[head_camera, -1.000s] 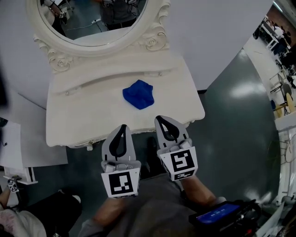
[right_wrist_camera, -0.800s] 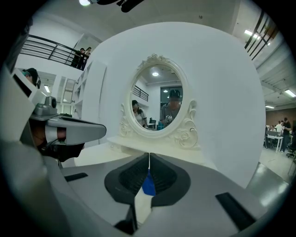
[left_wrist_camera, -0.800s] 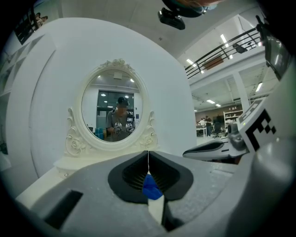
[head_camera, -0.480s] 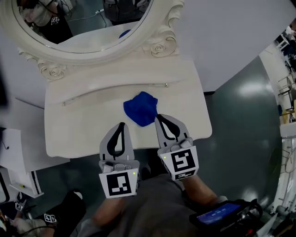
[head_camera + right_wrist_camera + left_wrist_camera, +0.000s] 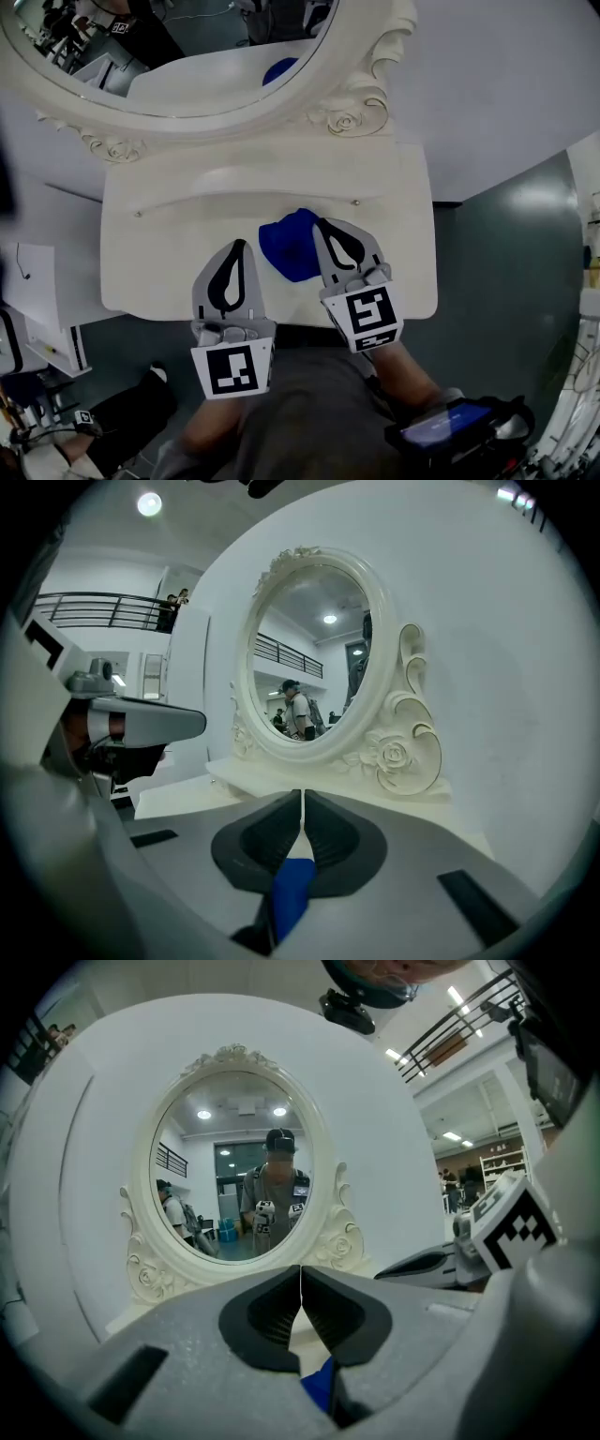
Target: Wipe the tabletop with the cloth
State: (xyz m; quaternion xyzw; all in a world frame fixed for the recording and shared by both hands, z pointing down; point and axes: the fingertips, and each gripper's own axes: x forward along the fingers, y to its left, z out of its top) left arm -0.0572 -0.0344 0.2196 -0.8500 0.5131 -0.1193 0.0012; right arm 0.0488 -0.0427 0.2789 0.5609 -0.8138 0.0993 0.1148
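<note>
Cloth (image 5: 291, 248), blue and crumpled, is lying on the white tabletop (image 5: 159, 262) near the middle of the head view. I am holding my right gripper (image 5: 325, 225) with its tip over the cloth's right edge; whether it is touching the fabric I cannot tell. Its jaws are pressing together, tip against tip, and pinching nothing. In the right gripper view a strip of blue is showing low in the frame, through the slot behind the closed tips. I am holding my left gripper (image 5: 237, 247) just left of the cloth, over bare tabletop. Its jaws are pressing together too, with a scrap of blue showing at the bottom of the left gripper view. Both grippers are pointing toward the top of the frame, at the oval mirror (image 5: 187, 47). The mirror is standing in its carved white frame at the back of the table and is reflecting the cloth.
</note>
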